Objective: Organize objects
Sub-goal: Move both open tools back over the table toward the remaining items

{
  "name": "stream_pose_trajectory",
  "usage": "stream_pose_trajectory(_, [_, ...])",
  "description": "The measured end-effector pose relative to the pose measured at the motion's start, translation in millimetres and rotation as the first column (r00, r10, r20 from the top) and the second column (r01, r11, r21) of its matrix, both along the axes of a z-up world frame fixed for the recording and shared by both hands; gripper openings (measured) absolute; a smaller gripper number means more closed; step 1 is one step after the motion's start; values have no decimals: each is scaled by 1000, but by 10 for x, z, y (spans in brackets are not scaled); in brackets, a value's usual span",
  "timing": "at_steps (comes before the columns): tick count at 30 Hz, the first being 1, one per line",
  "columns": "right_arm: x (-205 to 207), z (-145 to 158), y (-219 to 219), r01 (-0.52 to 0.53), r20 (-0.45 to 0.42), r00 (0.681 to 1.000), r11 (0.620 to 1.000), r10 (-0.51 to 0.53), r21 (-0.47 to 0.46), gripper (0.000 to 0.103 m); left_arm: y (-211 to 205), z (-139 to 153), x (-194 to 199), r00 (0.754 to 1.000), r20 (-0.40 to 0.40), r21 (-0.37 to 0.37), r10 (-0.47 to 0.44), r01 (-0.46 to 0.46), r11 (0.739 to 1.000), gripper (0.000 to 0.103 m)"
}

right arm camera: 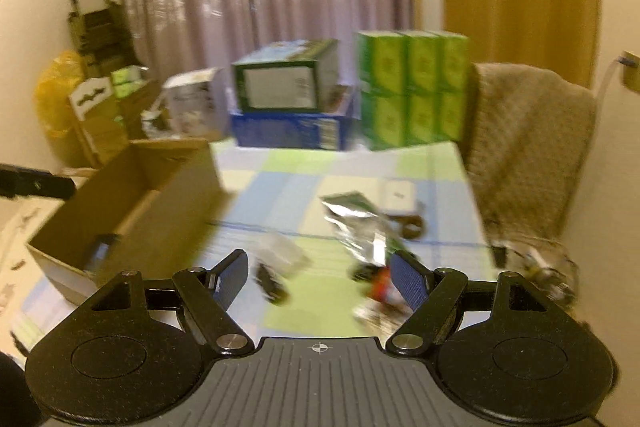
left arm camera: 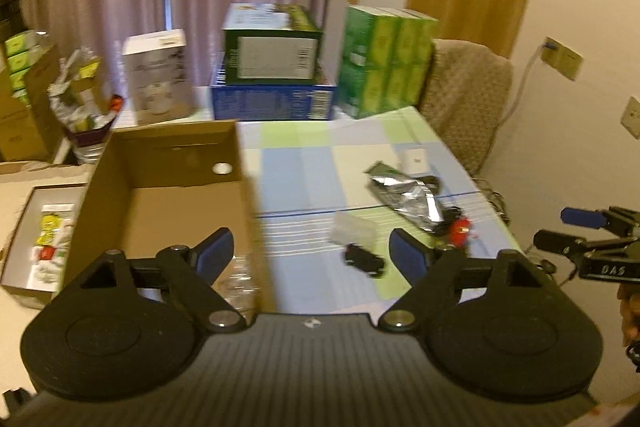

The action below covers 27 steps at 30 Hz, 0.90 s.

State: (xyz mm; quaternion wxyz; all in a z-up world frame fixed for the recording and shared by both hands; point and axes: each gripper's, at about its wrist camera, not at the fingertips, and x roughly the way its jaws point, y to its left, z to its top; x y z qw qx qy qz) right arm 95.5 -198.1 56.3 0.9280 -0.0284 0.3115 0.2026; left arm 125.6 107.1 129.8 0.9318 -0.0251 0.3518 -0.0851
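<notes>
Waiting loose on the checked tablecloth (left arm camera: pixel 304 163) are the small black item (left arm camera: pixel 365 261), a clear plastic piece (left arm camera: pixel 354 233) and a crumpled foil packet (left arm camera: pixel 404 193) — all right of the open cardboard box (left arm camera: pixel 160 195). Both the left gripper (left arm camera: pixel 310 255) and right gripper (right arm camera: pixel 320 277) hover spread wide and empty. This looks like the reach before a pick — next, I judge, one must drop over the black item, close, then carry it left into the box.

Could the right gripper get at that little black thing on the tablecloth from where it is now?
Probably yes. The right gripper is open and holds nothing, and the black thing lies in the open just ahead between its fingers. Only a clear plastic piece sits close behind it; the picture is blurred.
</notes>
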Motion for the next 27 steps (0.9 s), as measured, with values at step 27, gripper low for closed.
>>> stream_pose_trajectory(27, [728, -1234, -341, -237, -164, 963, 962, 214, -133, 75, -1119, -1501, 576, 983, -145, 109, -115, 131, 985, 100])
